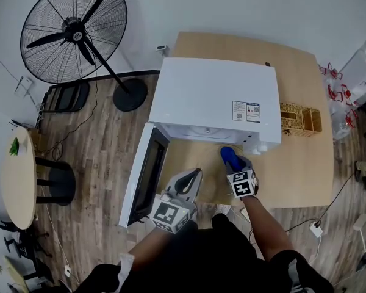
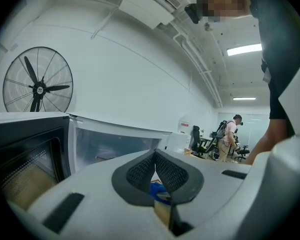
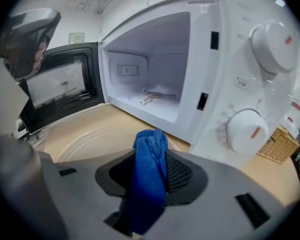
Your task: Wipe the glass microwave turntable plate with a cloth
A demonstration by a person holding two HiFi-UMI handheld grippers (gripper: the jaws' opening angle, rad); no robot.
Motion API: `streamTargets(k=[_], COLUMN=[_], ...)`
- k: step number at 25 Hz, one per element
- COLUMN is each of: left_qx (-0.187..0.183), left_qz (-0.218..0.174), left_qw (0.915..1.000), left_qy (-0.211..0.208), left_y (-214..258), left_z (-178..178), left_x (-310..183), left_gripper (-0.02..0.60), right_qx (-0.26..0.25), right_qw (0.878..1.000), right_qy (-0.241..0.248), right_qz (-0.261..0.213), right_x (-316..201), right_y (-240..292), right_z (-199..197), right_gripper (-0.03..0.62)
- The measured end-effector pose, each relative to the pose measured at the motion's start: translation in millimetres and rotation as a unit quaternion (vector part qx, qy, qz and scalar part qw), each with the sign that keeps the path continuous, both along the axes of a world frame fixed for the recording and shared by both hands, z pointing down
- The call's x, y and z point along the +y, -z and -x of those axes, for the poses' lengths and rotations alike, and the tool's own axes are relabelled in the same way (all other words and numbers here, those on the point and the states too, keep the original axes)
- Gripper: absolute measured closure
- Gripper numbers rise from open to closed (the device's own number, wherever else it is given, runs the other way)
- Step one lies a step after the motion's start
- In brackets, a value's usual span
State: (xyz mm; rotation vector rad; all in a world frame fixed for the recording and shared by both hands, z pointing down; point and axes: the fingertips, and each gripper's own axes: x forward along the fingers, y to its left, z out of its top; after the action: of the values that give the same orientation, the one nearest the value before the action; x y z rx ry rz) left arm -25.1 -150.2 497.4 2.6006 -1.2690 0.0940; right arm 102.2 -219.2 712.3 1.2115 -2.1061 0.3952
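The clear glass turntable plate (image 3: 90, 140) lies flat on the wooden table in front of the open microwave (image 1: 213, 96); in the head view the plate (image 1: 201, 160) is only faintly visible. My right gripper (image 3: 151, 156) hangs low over the plate's right rim, shut on a bunched blue cloth (image 3: 149, 176). The cloth (image 1: 231, 157) points toward the microwave's cavity. My left gripper (image 1: 196, 173) is raised above the plate's near-left side. Its jaws (image 2: 155, 156) are shut, with nothing between the pads.
The microwave door (image 1: 147, 176) stands open to the left, beside my left gripper. The cavity holds only the roller ring (image 3: 157, 96). A wicker basket (image 1: 299, 119) sits right of the microwave. A standing fan (image 1: 73, 32) is on the floor at the back left.
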Motion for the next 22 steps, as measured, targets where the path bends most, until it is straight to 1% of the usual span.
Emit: streamTargets(k=[6, 9, 11, 15, 18, 22], left_qx=[-0.001, -0.005, -0.01, -0.015, -0.016, -0.016], left_qz=[0.005, 0.006, 0.005, 0.007, 0.007, 0.004], left_qw=[1.0, 1.0, 0.9999, 0.9998, 0.9998, 0.9996], left_qy=[0.001, 0.002, 0.003, 0.006, 0.013, 0.024], left_y=[-3, -5, -6, -9, -8, -5], left_z=[2, 2, 3, 8, 14, 24], left_x=[5, 5, 6, 10, 13, 17], left_gripper=[0.58, 0.58, 0.58, 0.58, 0.58, 0.58], right_qx=[0.01, 0.013, 0.016, -0.021, -0.041, -0.055], right_qw=[0.999, 0.999, 0.999, 0.999, 0.999, 0.997], right_qy=[-0.044, -0.05, -0.047, -0.031, 0.003, 0.053], right_qz=[-0.006, -0.004, -0.002, -0.018, -0.026, -0.015], right_x=[-2, -3, -3, 2, 10, 25], right_y=[0, -1, 3, 25, 40, 42], right_z=[-31, -37, -35, -9, 20, 57], right_gripper=[0.453, 0.453, 0.451, 0.45, 0.45, 0.451])
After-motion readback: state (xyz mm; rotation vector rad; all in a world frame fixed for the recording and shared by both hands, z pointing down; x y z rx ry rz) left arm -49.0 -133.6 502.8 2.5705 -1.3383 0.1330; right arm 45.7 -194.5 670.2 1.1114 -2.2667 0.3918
